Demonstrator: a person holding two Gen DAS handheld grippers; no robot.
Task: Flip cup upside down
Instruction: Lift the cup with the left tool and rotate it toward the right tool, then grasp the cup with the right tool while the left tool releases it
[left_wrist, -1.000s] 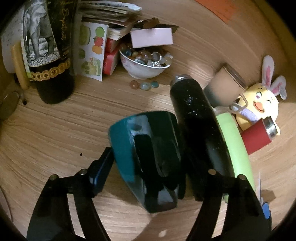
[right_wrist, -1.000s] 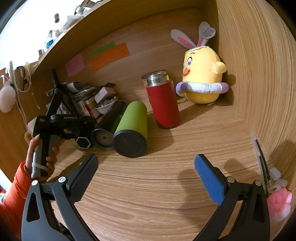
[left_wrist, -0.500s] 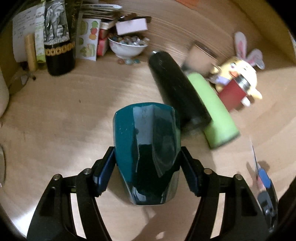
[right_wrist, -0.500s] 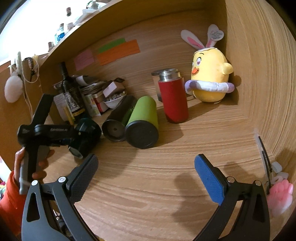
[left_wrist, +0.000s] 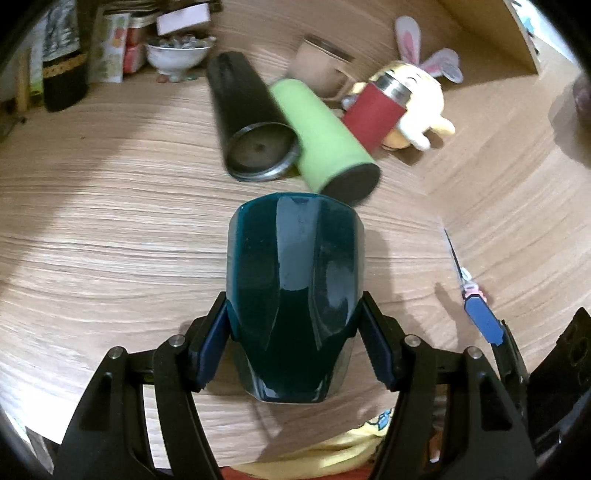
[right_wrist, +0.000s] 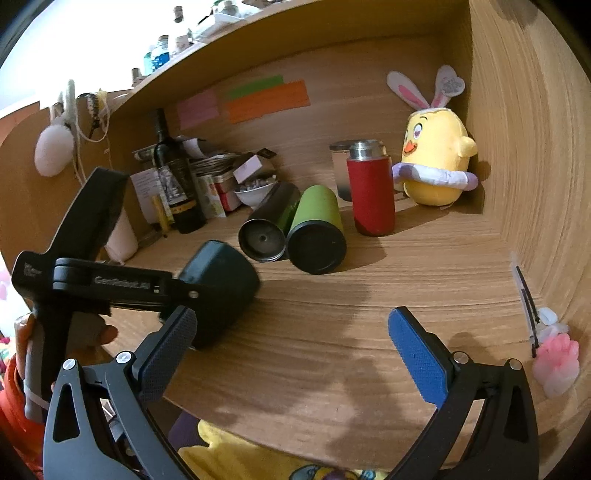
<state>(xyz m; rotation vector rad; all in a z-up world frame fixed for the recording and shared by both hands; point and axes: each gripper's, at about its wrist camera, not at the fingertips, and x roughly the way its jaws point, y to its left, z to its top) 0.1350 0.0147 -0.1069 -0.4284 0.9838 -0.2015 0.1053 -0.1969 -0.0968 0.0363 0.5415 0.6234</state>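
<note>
Left hand-held gripper (left_wrist: 293, 345): level, clamping glossy dark-teal ceramic cup (left_wrist: 291, 291), lying sideways.
Right hand-held gripper (right_wrist: 291, 343): spread wide, empty, at 4 o'clock of the cup.

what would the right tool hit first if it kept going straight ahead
Probably the green tumbler lying on its side beside the black one. The open right tool has only bare desk before that, though depth is uncertain.

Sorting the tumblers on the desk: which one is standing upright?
The red tumbler with the steel top; the black tumbler and the green tumbler lie on their sides.
</note>
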